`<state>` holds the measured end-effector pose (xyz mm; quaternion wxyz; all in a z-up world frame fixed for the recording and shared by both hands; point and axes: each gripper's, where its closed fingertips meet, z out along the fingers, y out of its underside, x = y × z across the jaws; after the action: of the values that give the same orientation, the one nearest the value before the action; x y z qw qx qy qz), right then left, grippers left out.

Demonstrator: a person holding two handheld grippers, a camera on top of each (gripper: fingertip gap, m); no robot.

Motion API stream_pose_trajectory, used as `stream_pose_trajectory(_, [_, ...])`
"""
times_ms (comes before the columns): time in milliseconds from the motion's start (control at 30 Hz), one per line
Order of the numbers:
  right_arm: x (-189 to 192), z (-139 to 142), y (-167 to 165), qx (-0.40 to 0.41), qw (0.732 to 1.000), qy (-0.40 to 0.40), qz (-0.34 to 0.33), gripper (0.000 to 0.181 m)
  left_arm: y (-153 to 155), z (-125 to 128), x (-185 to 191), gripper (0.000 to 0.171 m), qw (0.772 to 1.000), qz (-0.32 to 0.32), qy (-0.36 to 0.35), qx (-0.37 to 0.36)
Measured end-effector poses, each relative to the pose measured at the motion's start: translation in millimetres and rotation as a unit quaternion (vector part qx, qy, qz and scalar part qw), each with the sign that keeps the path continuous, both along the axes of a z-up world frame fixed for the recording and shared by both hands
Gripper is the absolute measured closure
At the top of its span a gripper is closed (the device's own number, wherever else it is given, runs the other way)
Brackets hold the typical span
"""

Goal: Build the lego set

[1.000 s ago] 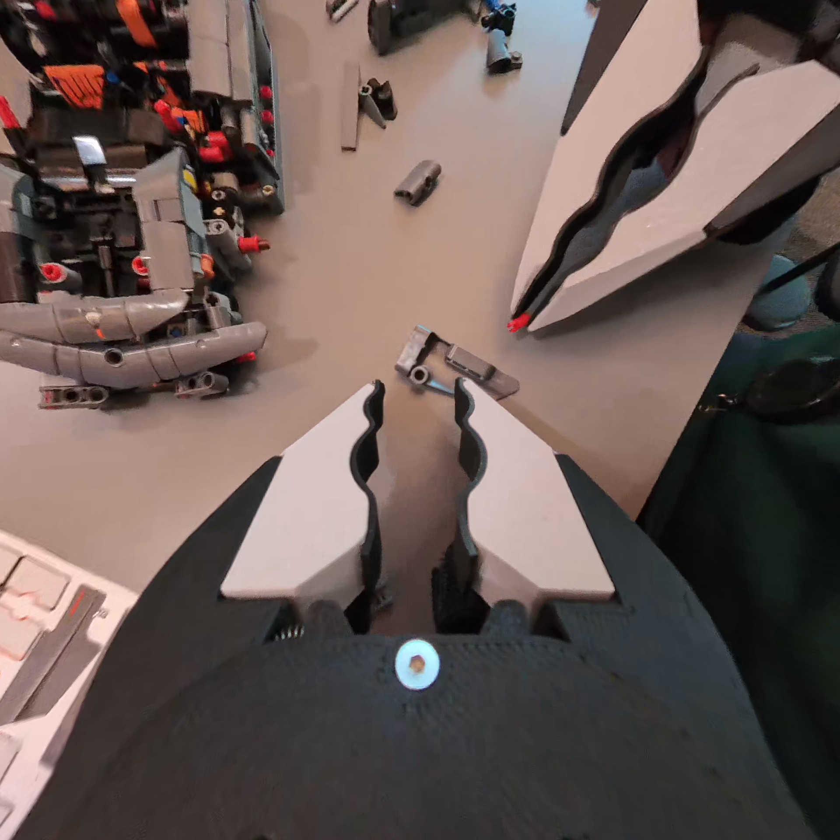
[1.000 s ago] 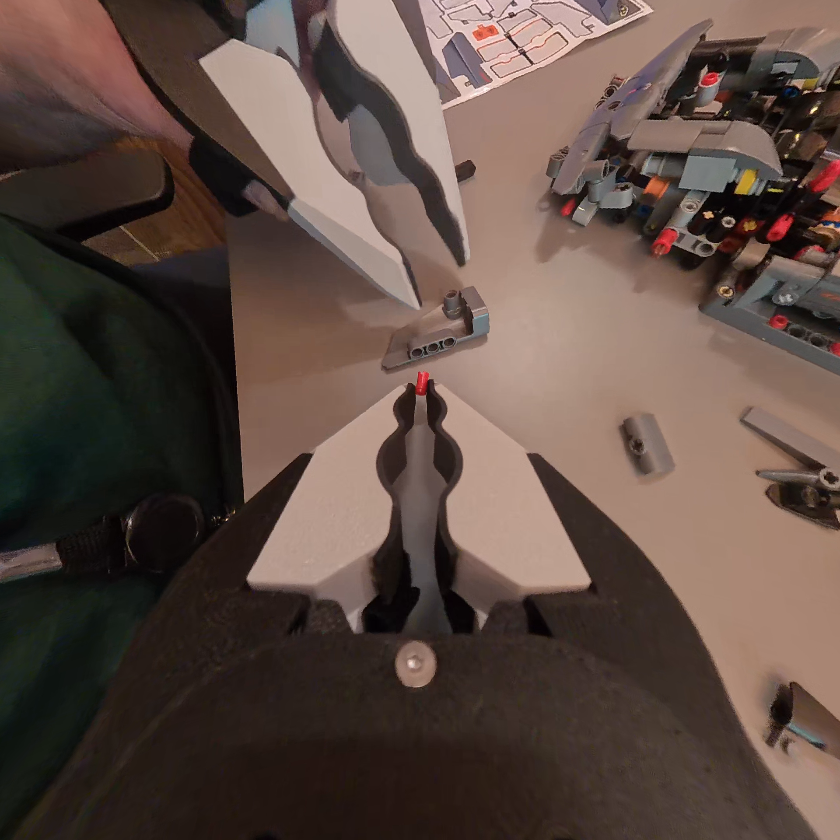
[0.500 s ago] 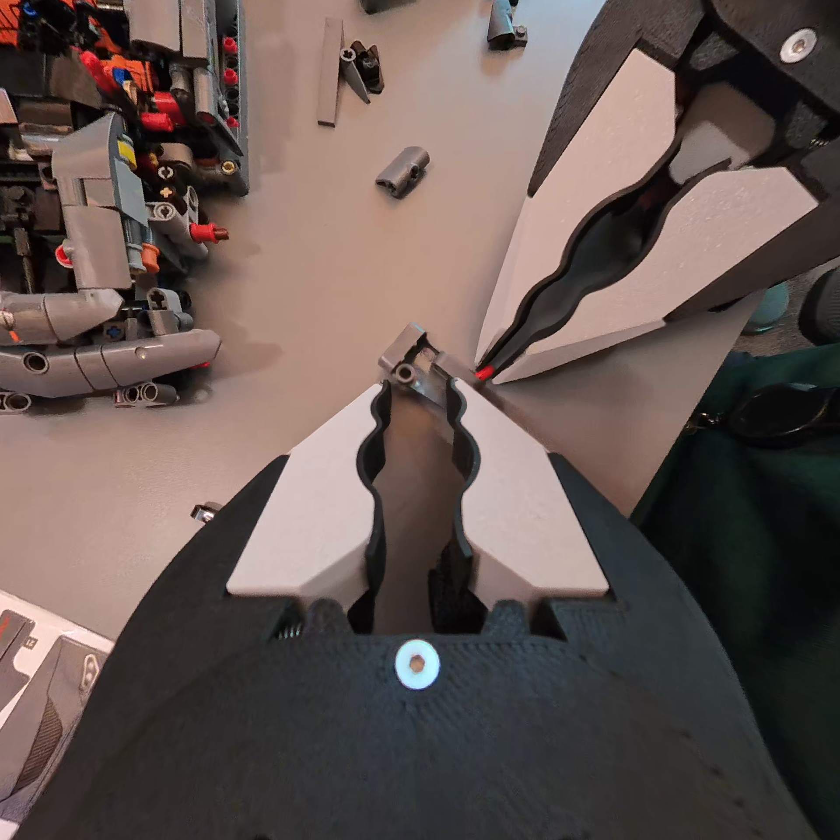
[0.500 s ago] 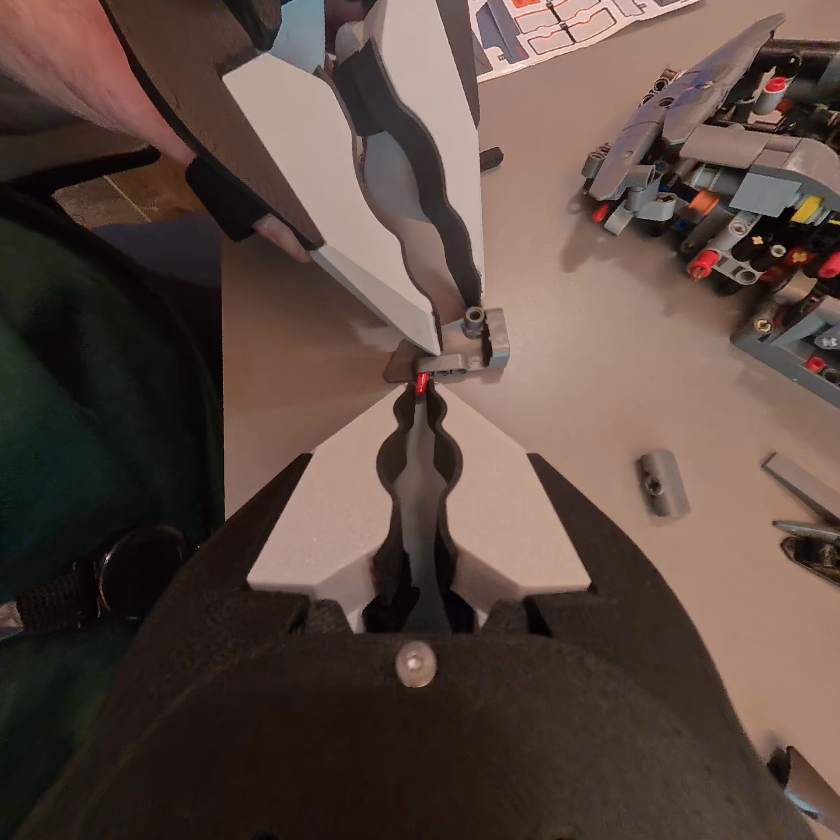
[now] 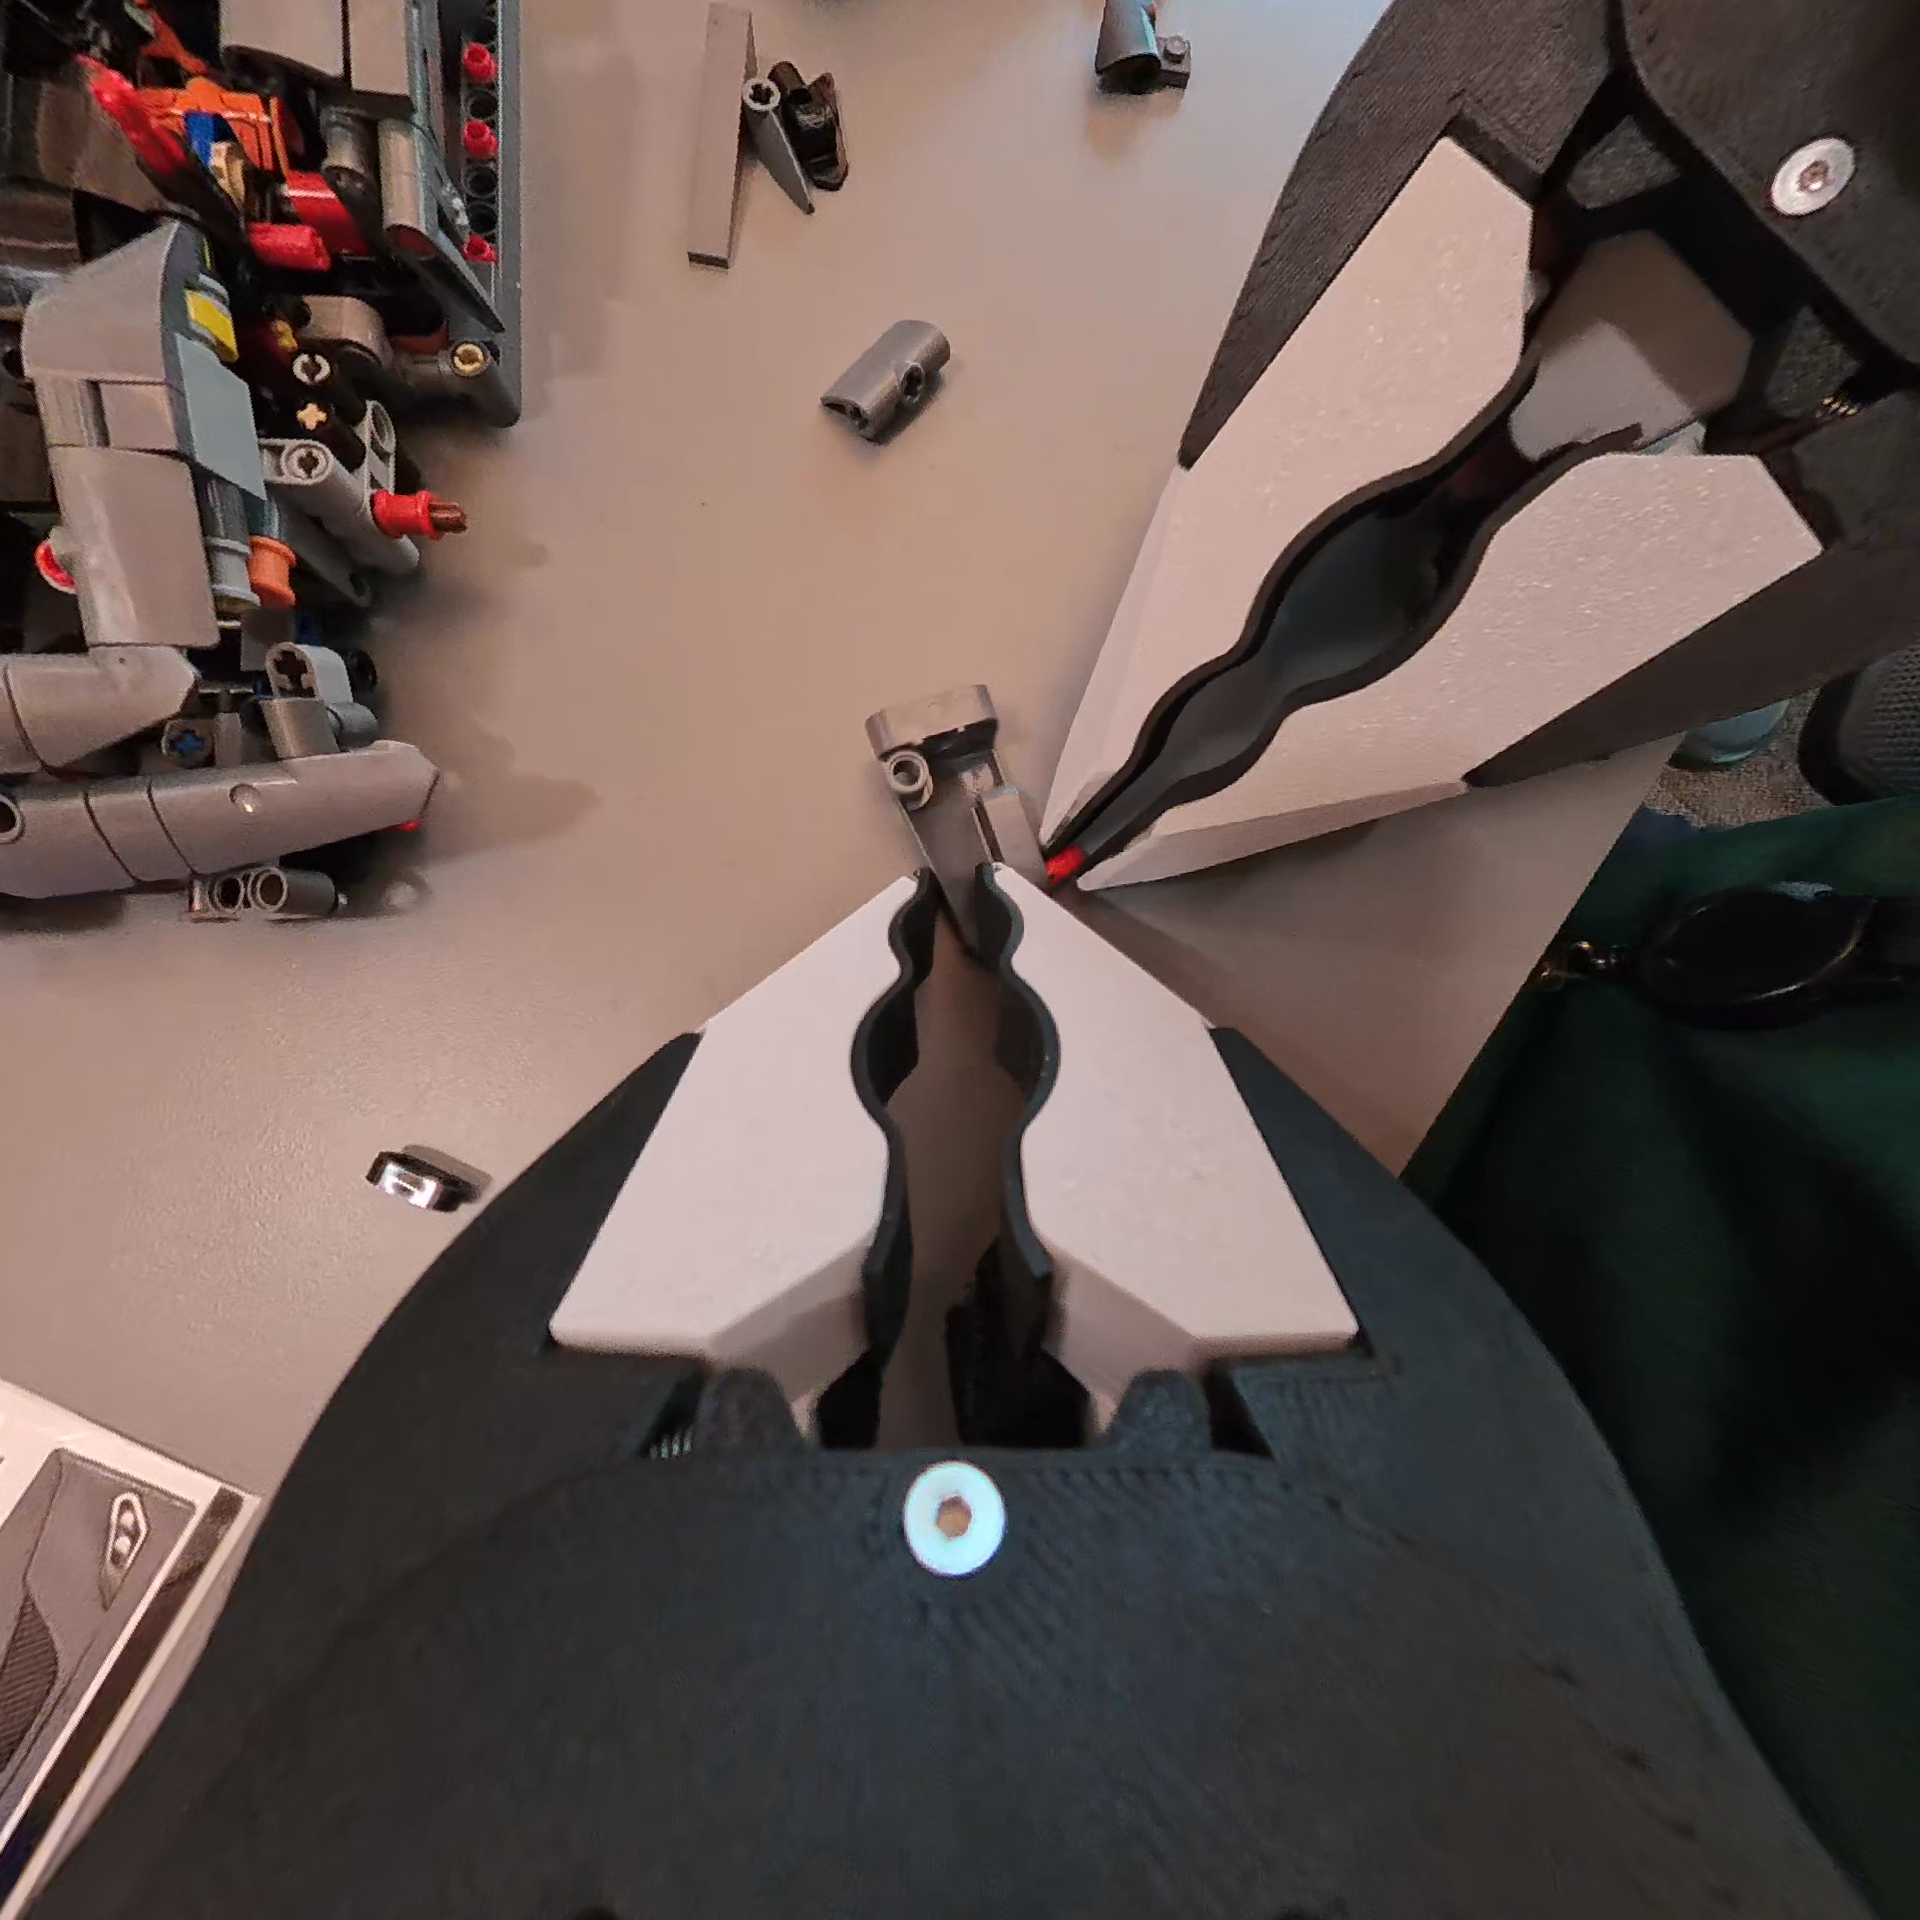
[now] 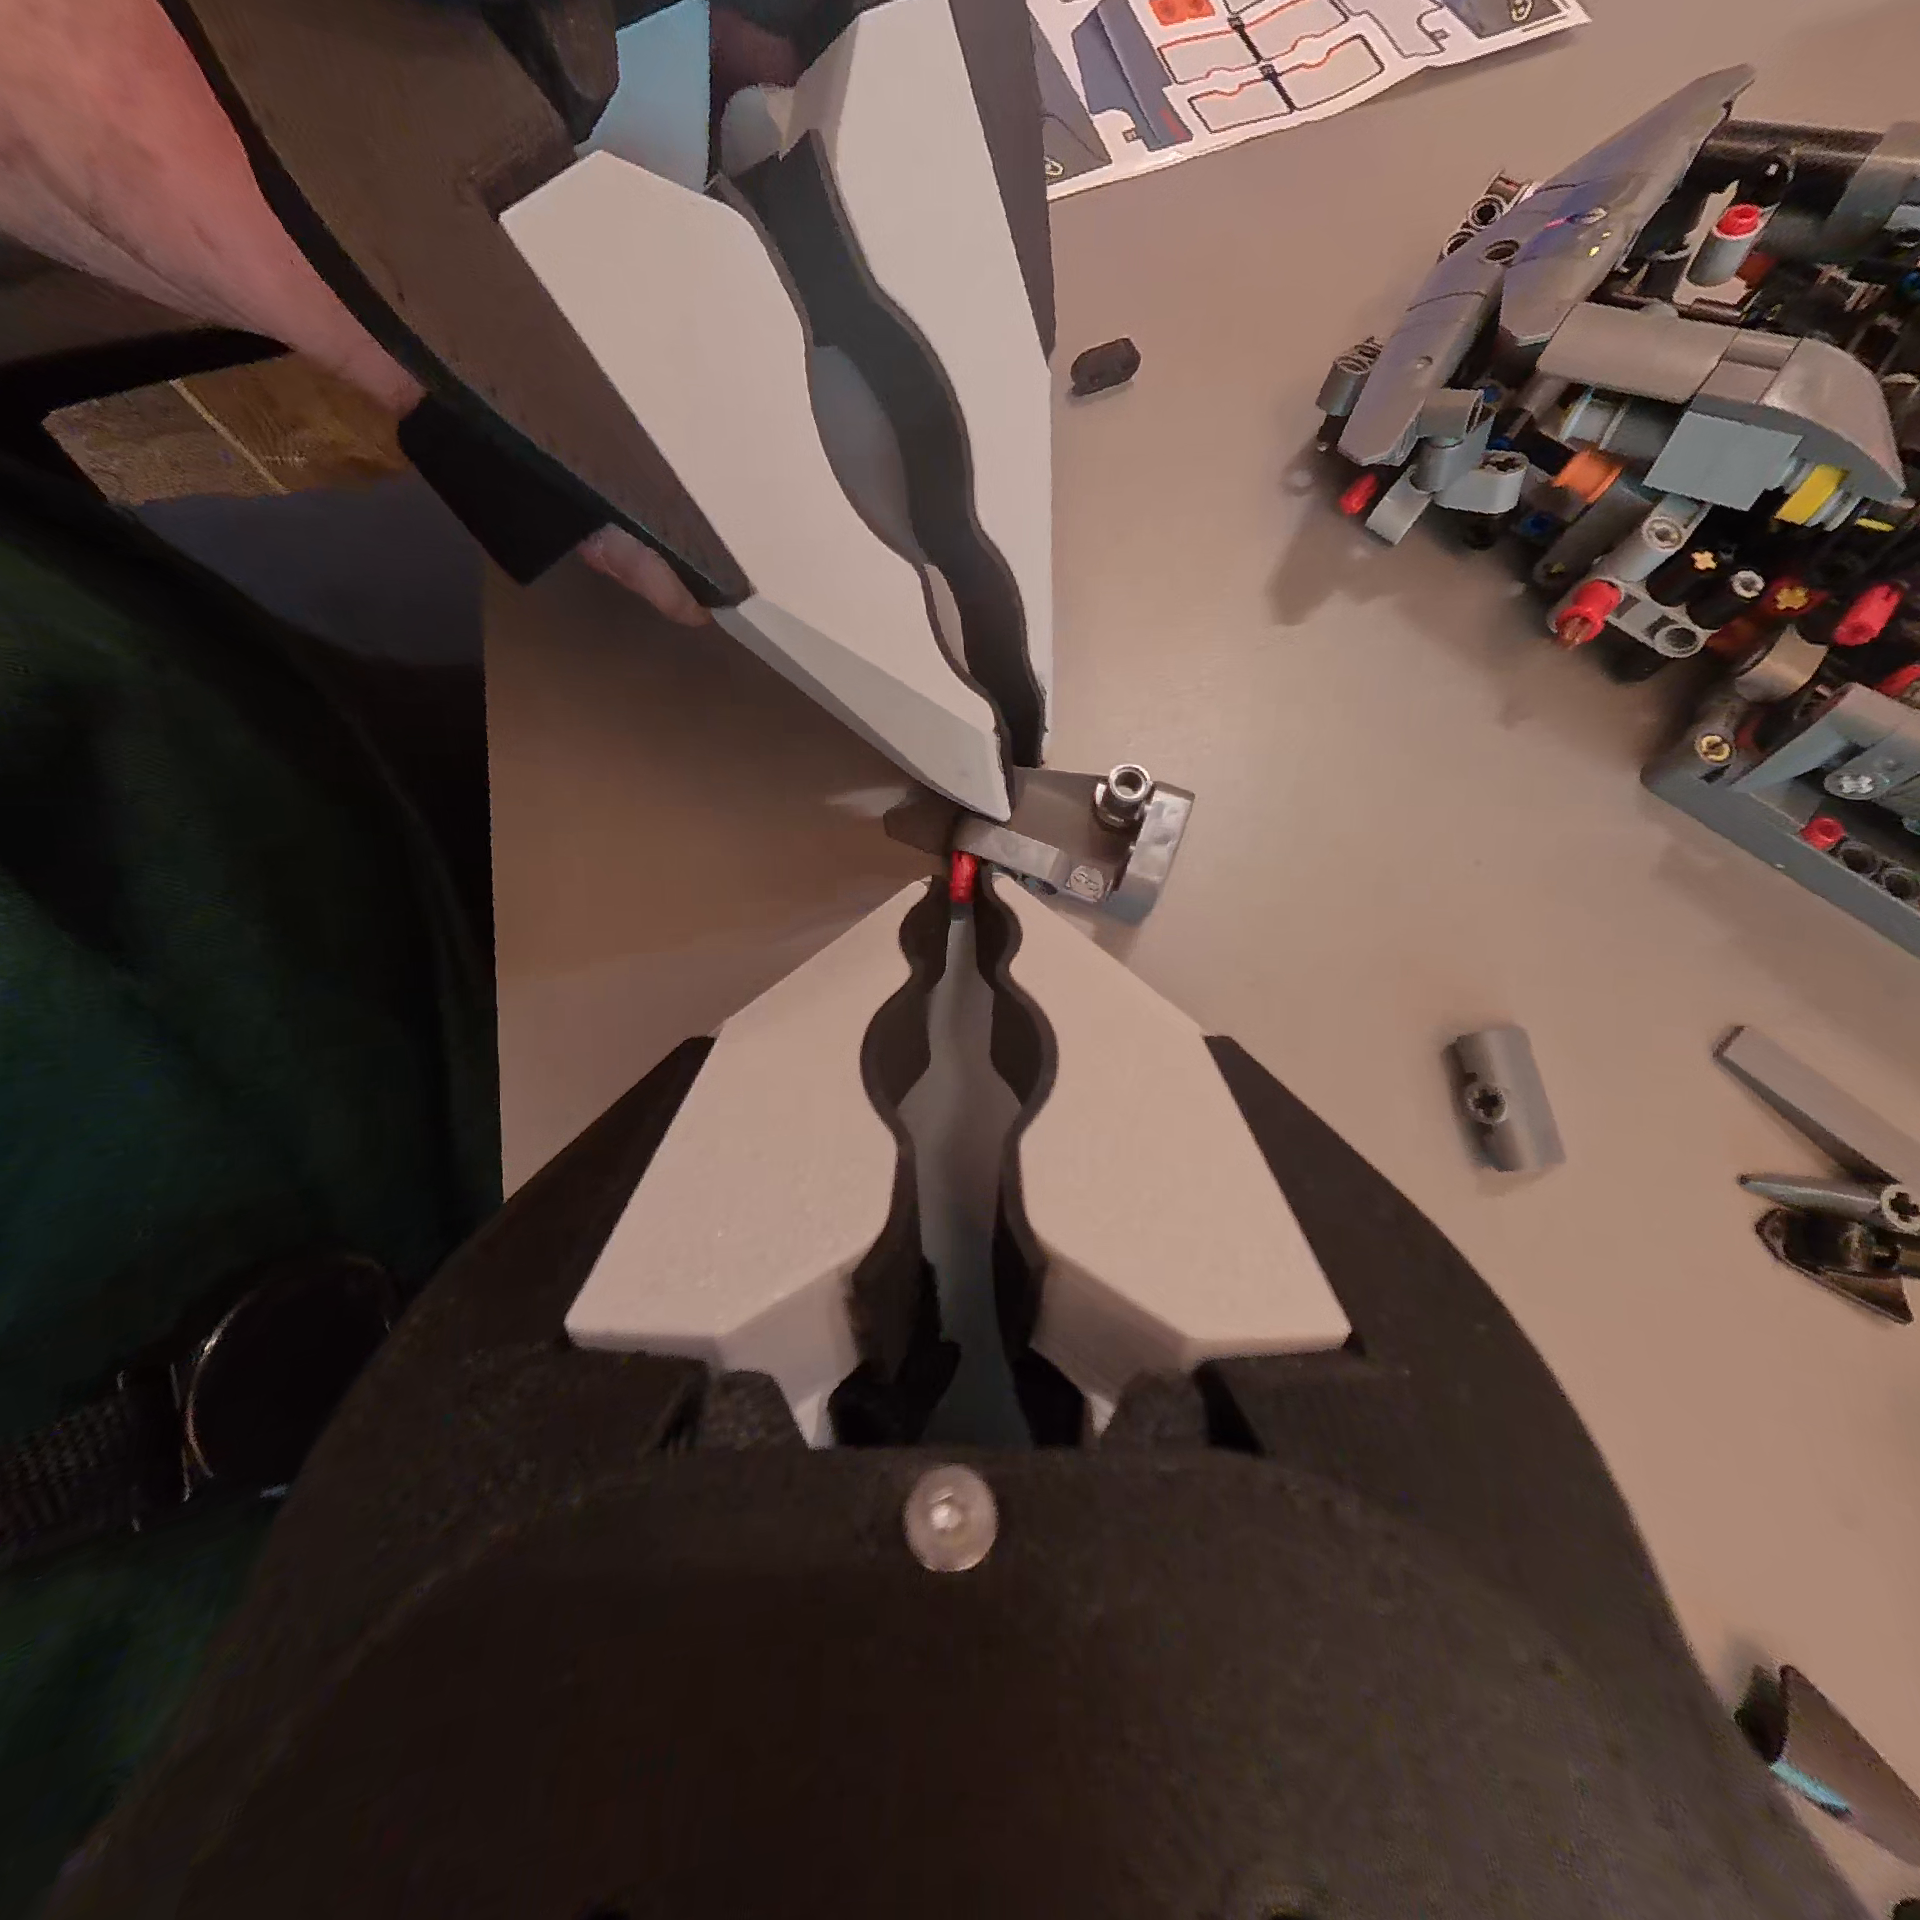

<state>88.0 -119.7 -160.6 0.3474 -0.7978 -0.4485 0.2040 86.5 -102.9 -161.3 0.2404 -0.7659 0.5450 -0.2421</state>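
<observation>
A small grey lego piece with a stud lies on the grey table near its front edge. My left gripper is shut on one end of it. In the right wrist view the left gripper comes in from the upper left and pinches the grey piece. My right gripper is shut on a small red pin, whose tip touches the side of the grey piece. In the left wrist view the right gripper comes in from the upper right with the red pin.
A partly built grey, red and black model stands beyond. A loose grey connector, a flat grey strip and a small black piece lie about. A sticker sheet lies beyond. Green cloth lies past the table edge. My left and right fingertips are right by each other.
My left gripper has moved onto the grey piece and closed on it, turning it. My right gripper has brought the red pin up against the piece's side.
</observation>
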Motion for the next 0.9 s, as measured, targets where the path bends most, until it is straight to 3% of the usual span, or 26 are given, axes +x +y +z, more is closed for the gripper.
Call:
stream_pose_trajectory(367, [1.5, 0.1, -2.5, 0.025, 0.999, -0.014, -0.039, 0.179, -1.4, -0.1, 3.2, 0.168, 0.999, 0.032, -0.013, 0.024])
stream_pose_trajectory(900, [1.9, -0.2, -2.0, 0.034, 0.999, -0.019, -0.035, 0.178, -2.3, 0.2, 1.5, 0.165, 0.999, 0.028, -0.020, 0.019])
